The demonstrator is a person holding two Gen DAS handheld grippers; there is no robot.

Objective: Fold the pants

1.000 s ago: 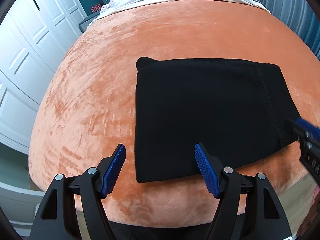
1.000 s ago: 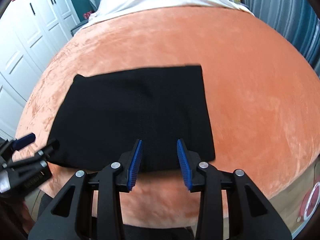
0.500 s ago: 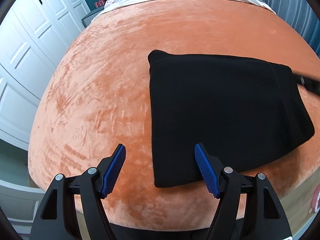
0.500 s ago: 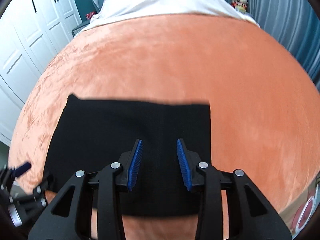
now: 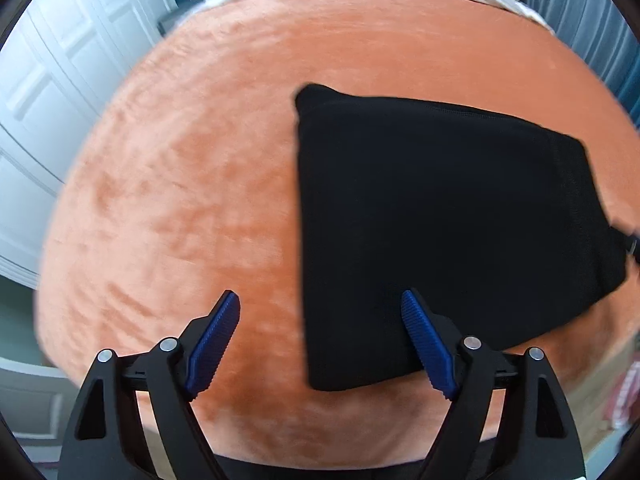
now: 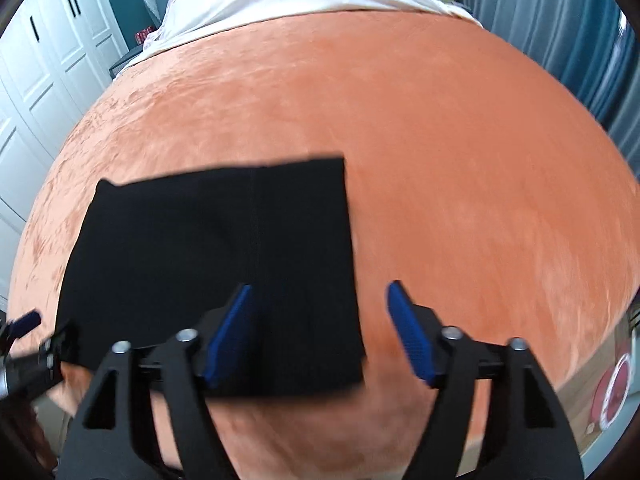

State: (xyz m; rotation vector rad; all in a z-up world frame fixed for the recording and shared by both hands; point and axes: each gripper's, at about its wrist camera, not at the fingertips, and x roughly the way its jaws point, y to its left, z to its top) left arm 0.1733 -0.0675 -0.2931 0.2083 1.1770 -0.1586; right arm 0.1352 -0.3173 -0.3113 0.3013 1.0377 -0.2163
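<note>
Black pants (image 5: 448, 224), folded into a flat rectangle, lying on the orange bed cover (image 5: 192, 184). Left gripper (image 5: 320, 340) above the near left corner of the fabric, fingers (image 5: 214, 338) spread wide, just opened further, pinching nothing. Right gripper (image 6: 320, 328) above the near right corner, fingers (image 6: 408, 332) likewise just opened wide, empty. White wardrobe doors (image 6: 48, 52) off to the left.
</note>
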